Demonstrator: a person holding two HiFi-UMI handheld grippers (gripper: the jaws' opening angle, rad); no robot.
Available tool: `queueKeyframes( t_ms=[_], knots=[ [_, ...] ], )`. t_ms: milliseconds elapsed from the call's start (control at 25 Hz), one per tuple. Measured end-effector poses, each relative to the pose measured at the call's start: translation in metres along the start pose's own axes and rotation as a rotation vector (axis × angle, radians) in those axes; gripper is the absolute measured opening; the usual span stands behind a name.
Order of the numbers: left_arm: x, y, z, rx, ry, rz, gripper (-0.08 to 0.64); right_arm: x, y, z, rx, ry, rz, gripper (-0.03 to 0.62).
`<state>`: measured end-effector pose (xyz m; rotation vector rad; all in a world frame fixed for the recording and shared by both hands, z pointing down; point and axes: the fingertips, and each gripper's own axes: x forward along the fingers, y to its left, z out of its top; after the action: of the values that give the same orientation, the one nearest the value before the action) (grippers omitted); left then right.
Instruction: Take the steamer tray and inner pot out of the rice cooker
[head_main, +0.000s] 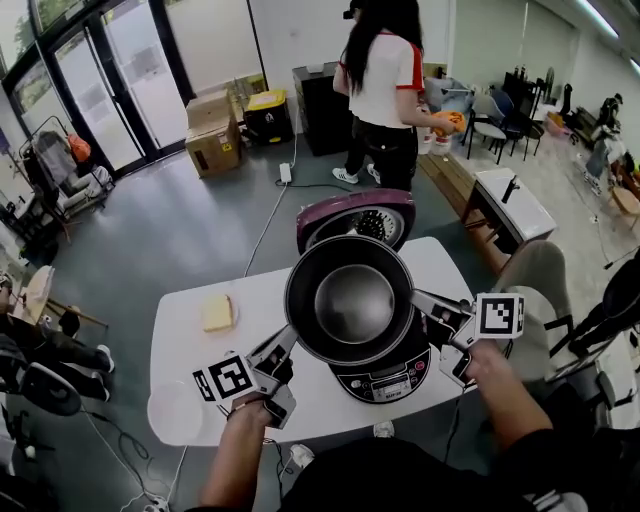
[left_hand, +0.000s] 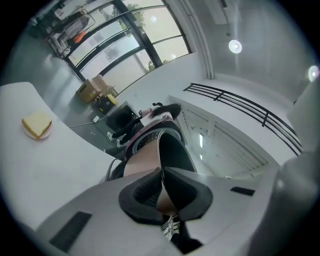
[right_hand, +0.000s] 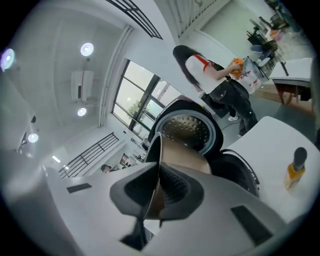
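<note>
The dark inner pot (head_main: 352, 300) hangs above the rice cooker (head_main: 395, 380), whose purple lid (head_main: 357, 218) stands open behind it. My left gripper (head_main: 285, 345) is shut on the pot's rim at its near left. My right gripper (head_main: 418, 300) is shut on the rim at the right. In the left gripper view the pot's wall (left_hand: 172, 150) runs edge-on between the jaws of the left gripper (left_hand: 161, 185). The right gripper view shows the pot's coppery outside (right_hand: 182, 157) clamped in the right gripper (right_hand: 157, 187), with the perforated lid (right_hand: 190, 129) beyond.
The cooker stands on a white table (head_main: 200, 360). A yellow block (head_main: 217, 313) lies at the table's left and a pale round dish (head_main: 175, 410) at its near left corner. A small bottle (right_hand: 295, 167) stands on the table's right. A person (head_main: 385, 90) stands beyond the table.
</note>
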<state>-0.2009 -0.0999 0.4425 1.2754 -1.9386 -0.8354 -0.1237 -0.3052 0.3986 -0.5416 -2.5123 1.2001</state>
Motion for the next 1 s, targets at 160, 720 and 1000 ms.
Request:
queueKeyframes(
  t_ms=[160,720,1000],
  knots=[
    [-0.027,0.003,0.015,0.015,-0.034,0.001,0.018,0.023,0.022,-0.007,-0.034,0.009,0.034,0.015],
    [-0.172,0.077,0.051,-0.007,-0.129,0.098,0.02,0.142,0.066,-0.105,-0.015,0.144,-0.018,0.014],
    [-0.238,0.133,0.051,-0.049,-0.135,0.163,0.018,0.198,0.077,-0.173,0.026,0.211,-0.038,0.014]
  ],
)
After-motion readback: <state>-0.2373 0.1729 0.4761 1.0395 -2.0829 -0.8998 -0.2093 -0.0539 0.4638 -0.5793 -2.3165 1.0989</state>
